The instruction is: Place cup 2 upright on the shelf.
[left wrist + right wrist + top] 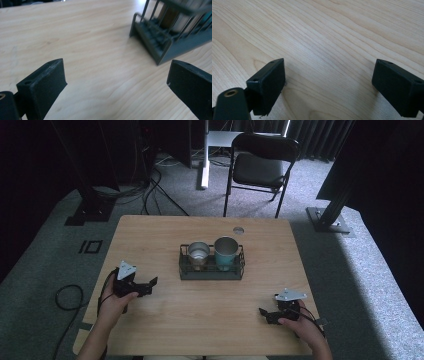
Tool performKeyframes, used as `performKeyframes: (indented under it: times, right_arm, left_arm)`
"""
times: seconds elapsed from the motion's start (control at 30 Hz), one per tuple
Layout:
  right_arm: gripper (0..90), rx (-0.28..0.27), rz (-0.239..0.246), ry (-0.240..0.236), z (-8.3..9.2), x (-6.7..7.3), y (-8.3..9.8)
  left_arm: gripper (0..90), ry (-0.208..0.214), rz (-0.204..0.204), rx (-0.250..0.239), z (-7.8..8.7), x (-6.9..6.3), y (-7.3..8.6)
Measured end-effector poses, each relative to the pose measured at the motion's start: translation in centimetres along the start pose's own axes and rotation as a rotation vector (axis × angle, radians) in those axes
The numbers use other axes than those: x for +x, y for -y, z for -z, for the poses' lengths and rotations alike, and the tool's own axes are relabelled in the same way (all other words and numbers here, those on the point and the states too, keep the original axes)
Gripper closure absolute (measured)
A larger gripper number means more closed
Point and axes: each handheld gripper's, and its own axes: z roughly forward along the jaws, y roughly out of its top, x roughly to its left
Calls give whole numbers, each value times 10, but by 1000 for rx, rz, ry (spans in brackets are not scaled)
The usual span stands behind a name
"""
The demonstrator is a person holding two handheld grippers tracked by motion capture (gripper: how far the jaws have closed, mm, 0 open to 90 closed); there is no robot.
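A dark wire rack (211, 269) stands at the middle of the wooden table (200, 315). Inside it sit a silver metal cup (198, 252) on the left and a teal cup (226, 251) on the right, both upright. My left gripper (148, 286) rests on the table left of the rack, open, jaws pointing toward it. The rack's near corner (160, 42) shows beyond the left gripper (117, 82), whose jaws stand wide apart over bare wood. My right gripper (264, 314) lies near the front right edge, open. Its jaws (329, 82) hold nothing.
A black folding chair (260, 167) stands on the carpet beyond the table's far edge. A small round grommet (238, 230) is set in the table near its far edge. Cables (67, 297) run over the floor at the left. Dark stand bases flank the table.
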Motion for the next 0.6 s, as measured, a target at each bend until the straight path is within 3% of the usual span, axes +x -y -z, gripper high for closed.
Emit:
performKeyframes:
  times: [0.5, 0.6]
  right_arm:
    - [111, -2, 0, 0, 0, 0, 0]
    - [112, -2, 1, 0, 0, 0, 0]
  left_arm:
    - [27, -40, 16, 60, 19, 7, 31]
    - [27, -63, 26, 48, 26, 10, 36]
